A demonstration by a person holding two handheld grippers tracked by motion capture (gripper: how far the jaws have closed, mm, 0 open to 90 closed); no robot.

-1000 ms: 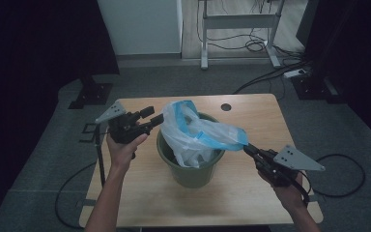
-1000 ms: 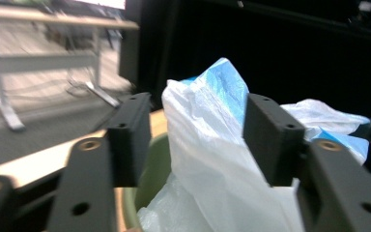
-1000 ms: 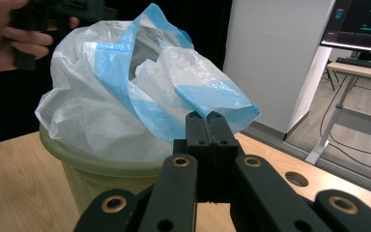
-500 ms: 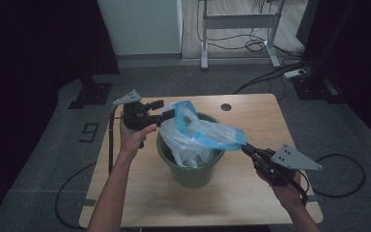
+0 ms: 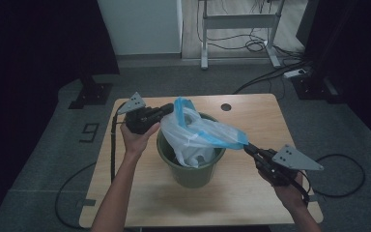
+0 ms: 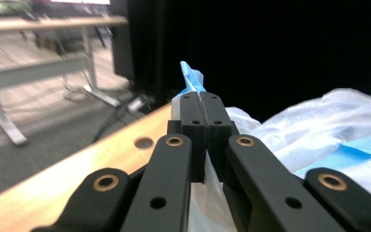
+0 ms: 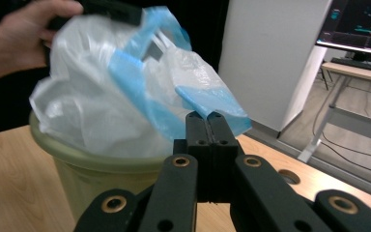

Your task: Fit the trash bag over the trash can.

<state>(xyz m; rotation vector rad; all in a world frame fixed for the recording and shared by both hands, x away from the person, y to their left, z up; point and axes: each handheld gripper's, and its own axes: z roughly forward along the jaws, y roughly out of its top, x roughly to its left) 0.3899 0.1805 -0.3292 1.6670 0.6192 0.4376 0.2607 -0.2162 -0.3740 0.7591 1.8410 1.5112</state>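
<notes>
A green bin (image 5: 193,170) stands mid-table with a translucent white bag (image 5: 196,140) with blue handles bunched in its mouth. My left gripper (image 5: 168,110) is at the bin's left rim. Its jaws have just been closing, and in the left gripper view they (image 6: 200,96) are shut on the bag's film, with a blue handle tip (image 6: 192,77) poking above them. My right gripper (image 5: 247,148) is at the bin's right side, shut on the bag's blue edge (image 7: 207,104), which it holds stretched out past the rim (image 7: 101,162).
The wooden table (image 5: 251,203) has a round hole (image 5: 226,107) near its far edge. Beyond it stand a metal desk frame (image 5: 236,21) and a white cabinet (image 5: 140,26). Cables (image 5: 338,174) trail over the grey floor on both sides.
My left gripper has shifted slightly along the bin's left rim and has closed on the bag's left side. The right gripper has kept its hold and place.
</notes>
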